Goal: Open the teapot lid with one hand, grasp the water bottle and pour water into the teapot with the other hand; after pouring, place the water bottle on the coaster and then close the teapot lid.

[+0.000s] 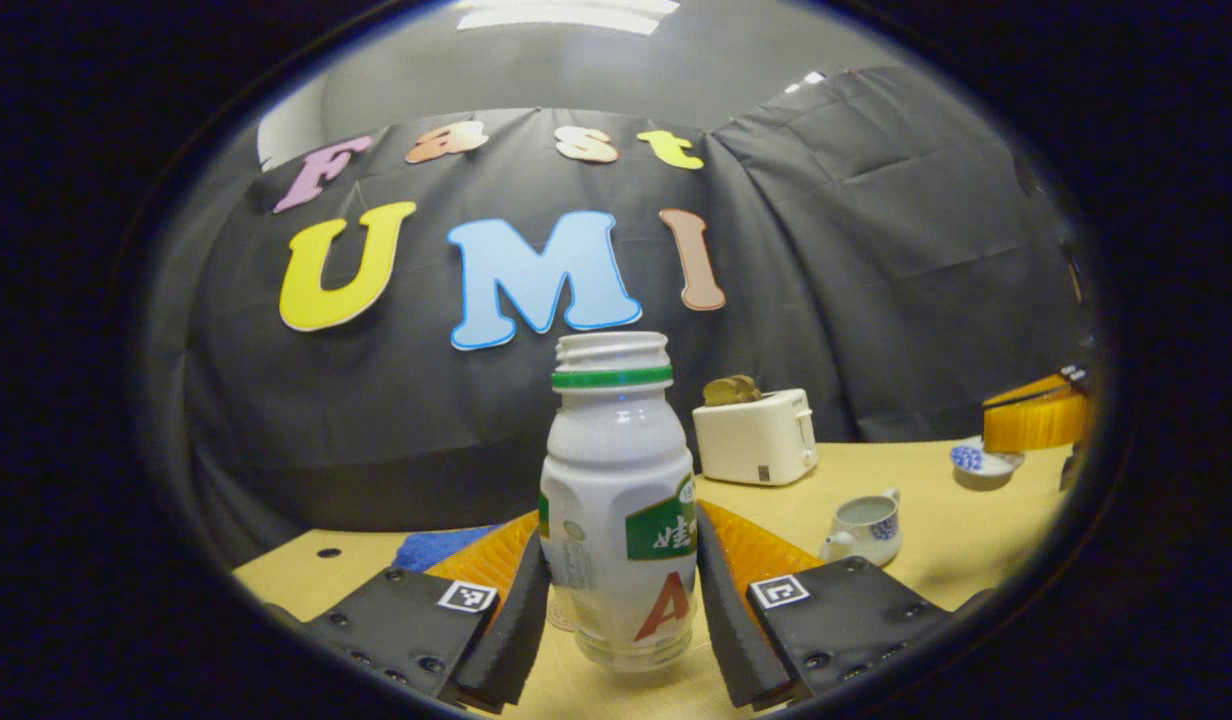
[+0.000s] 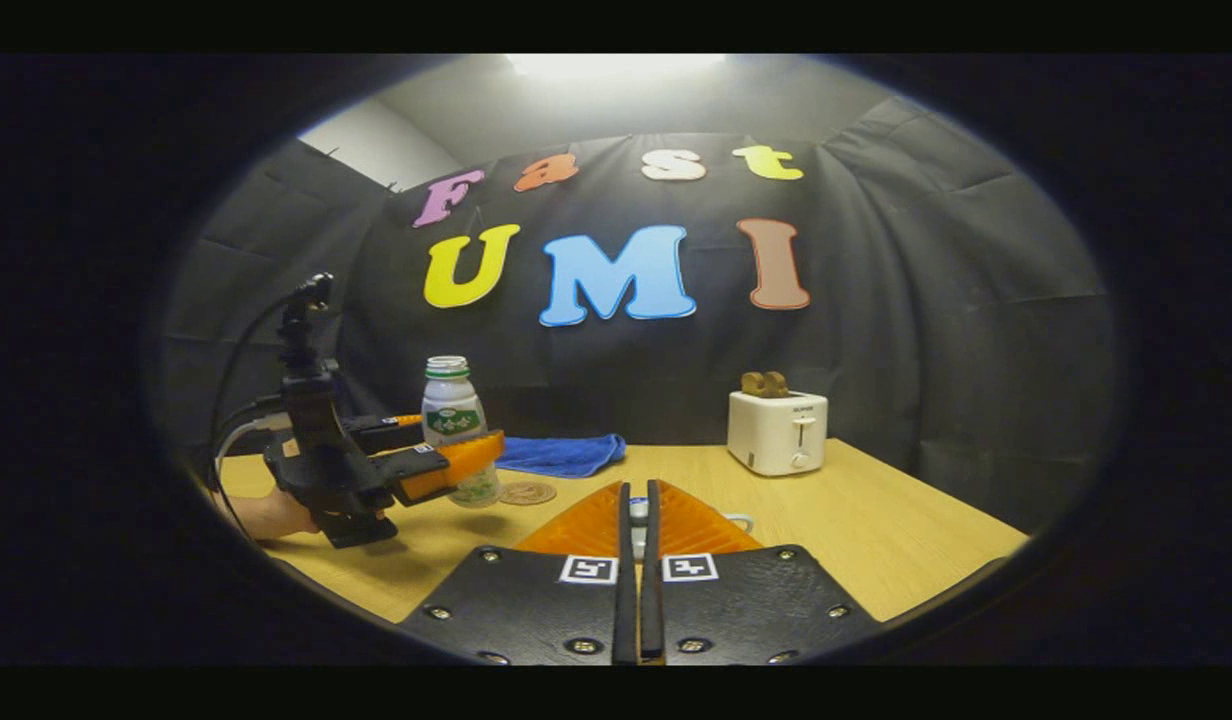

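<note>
although the white plastic water bottle with green label and green neck ring point(image 1: 618, 500) is uncapped and likely light, smooth and squeezable, it is best taken at its mid-body. it is flanked by the left tongs point(image 1: 621, 600), spread, level and low over the tabletop point(image 1: 936, 530); contact cannot be told. the round brown coaster point(image 2: 527, 492) is seen just beside it. farther right, the small white open-topped porcelain teapot point(image 1: 864, 528) is seen. the right tongs point(image 2: 637, 575) are pressed together on something small and white, not identifiable.

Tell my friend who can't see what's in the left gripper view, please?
A white water bottle with no cap stands on the wooden table between the left gripper fingers, which sit close on both sides. Behind to the right are a small open teapot, a white toaster and a blue cloth.
</note>
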